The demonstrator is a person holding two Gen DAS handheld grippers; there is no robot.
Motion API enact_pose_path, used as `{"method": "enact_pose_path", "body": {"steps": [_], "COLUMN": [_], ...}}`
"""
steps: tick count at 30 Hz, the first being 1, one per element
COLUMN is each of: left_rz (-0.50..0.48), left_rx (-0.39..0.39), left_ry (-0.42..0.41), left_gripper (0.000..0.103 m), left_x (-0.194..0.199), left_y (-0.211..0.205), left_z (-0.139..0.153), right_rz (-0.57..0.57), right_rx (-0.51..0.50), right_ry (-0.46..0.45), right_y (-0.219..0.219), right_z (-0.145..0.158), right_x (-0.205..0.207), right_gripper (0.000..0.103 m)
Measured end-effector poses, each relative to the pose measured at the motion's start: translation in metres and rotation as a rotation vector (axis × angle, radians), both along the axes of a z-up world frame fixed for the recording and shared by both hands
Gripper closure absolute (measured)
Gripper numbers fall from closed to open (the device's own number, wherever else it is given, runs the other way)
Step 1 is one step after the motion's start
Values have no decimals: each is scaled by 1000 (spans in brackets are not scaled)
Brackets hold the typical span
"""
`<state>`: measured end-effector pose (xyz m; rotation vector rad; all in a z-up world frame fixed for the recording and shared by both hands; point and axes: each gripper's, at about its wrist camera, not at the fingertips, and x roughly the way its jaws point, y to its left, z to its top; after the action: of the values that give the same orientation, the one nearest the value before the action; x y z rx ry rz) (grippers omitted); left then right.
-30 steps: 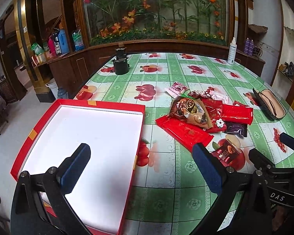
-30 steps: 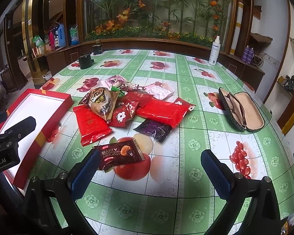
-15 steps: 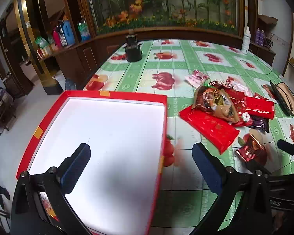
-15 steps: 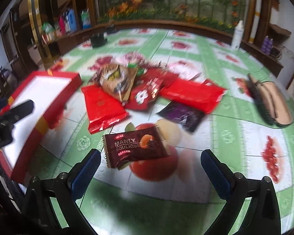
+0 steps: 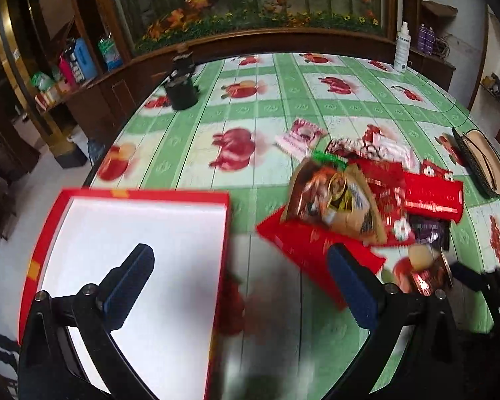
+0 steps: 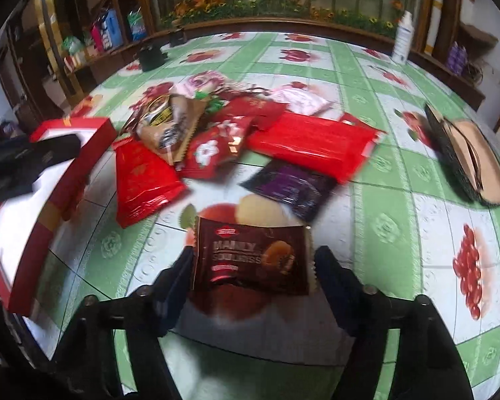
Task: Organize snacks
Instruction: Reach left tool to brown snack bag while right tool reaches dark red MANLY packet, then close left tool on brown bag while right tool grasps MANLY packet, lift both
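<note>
A brown cookie packet [image 6: 250, 256] lies flat on the green fruit-print tablecloth [image 6: 383, 226]. My right gripper [image 6: 254, 260] straddles it with jaws closing, one pad at each short end; the packet is not crumpled. Behind it lie a purple packet [image 6: 290, 186], a long red packet [image 6: 310, 143], a flat red packet [image 6: 143, 180] and a brown bag [image 6: 170, 126]. The red box [image 5: 143, 195] with a white inside sits at the left. My left gripper [image 5: 240, 256] hangs open and empty over the box's right rim, near the flat red packet [image 5: 303, 250].
An open glasses case [image 6: 470, 156] lies at the right of the table. A black pot [image 5: 181, 93] and a white spray bottle [image 5: 401, 48] stand far back. The table's rounded edge drops to the floor left of the box. Wooden cabinets line the far side.
My right gripper has come down over the brown cookie packet and its jaws have narrowed around it. The left gripper has shifted right, from over the box toward the snack pile.
</note>
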<state>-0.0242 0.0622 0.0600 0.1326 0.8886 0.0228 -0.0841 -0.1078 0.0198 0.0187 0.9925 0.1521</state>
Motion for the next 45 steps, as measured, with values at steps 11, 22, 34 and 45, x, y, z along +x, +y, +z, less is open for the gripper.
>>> {"method": "enact_pose_path", "body": {"steps": [11, 22, 34, 45], "left_rz": [-84, -243, -342, -355], "left_rx": [-72, -118, -157, -217], "left_ry": [58, -8, -28, -36], "left_gripper": [29, 85, 99, 101], "left_x": [50, 29, 6, -4], "left_y": [-39, -46, -48, -53], "left_z": [-25, -12, -9, -8], "right_rz": [-1, -5, 14, 3], "right_rx": [-5, -8, 52, 120], "right_ry": [3, 1, 5, -14], "right_y": [-19, -18, -23, -43], "right_z": [1, 0, 11, 12], "right_x": [-5, -3, -14, -31], "right_gripper": [32, 35, 70, 75]}}
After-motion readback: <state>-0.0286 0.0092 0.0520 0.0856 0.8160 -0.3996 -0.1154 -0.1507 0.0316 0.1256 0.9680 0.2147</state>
